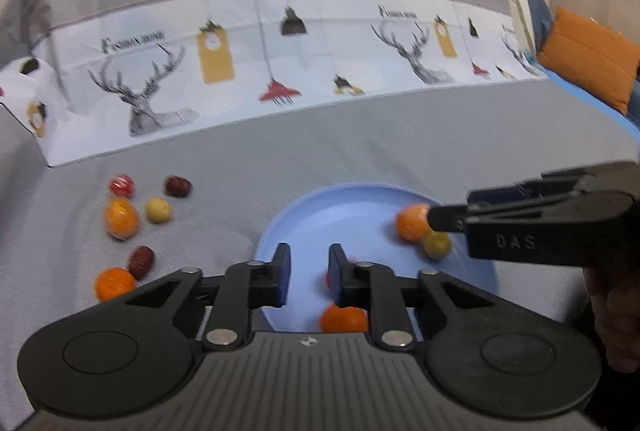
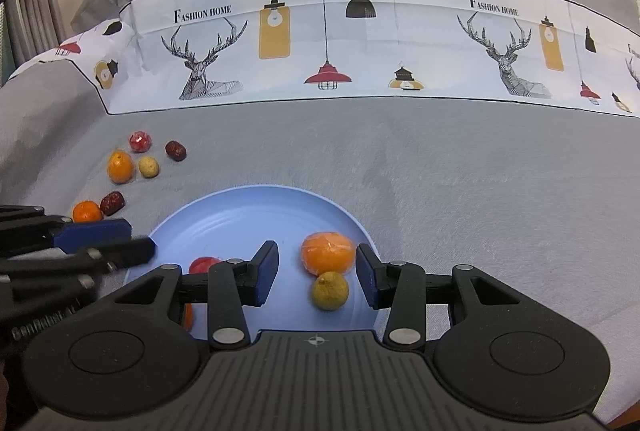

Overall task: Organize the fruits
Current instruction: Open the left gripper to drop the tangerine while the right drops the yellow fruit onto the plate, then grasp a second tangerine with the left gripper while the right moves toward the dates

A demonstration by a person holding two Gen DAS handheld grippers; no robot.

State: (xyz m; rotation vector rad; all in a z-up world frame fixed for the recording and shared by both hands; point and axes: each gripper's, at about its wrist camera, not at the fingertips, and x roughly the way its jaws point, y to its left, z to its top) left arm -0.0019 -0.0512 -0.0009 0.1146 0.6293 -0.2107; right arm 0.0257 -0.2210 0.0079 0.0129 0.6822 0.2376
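Grey bedspread (image 2: 440, 171) covers the whole work surface, with a white printed band (image 2: 320, 43) across it showing deer heads, hanging lamps and "FASHION HOME" lettering; an orange cushion (image 1: 588, 59) sits at the far right edge against a beige wall. Light blue plate (image 2: 240, 215) lies on the grey fabric. On the plate: a wrapped orange (image 2: 328, 253) touching a small yellow-green fruit (image 2: 330, 290), a red fruit (image 2: 204, 265), and another orange (image 1: 344, 318) near the front rim. Off the plate to its left, on the fabric: two oranges, two dark red dates, a yellow fruit and a red one. Right gripper (image 2: 316, 271) is released, fingers apart with nothing pressed, the orange and the yellow-green fruit between them. Left gripper (image 1: 308, 273) hangs over the plate's left edge, fingers narrowly apart, grasping nothing.
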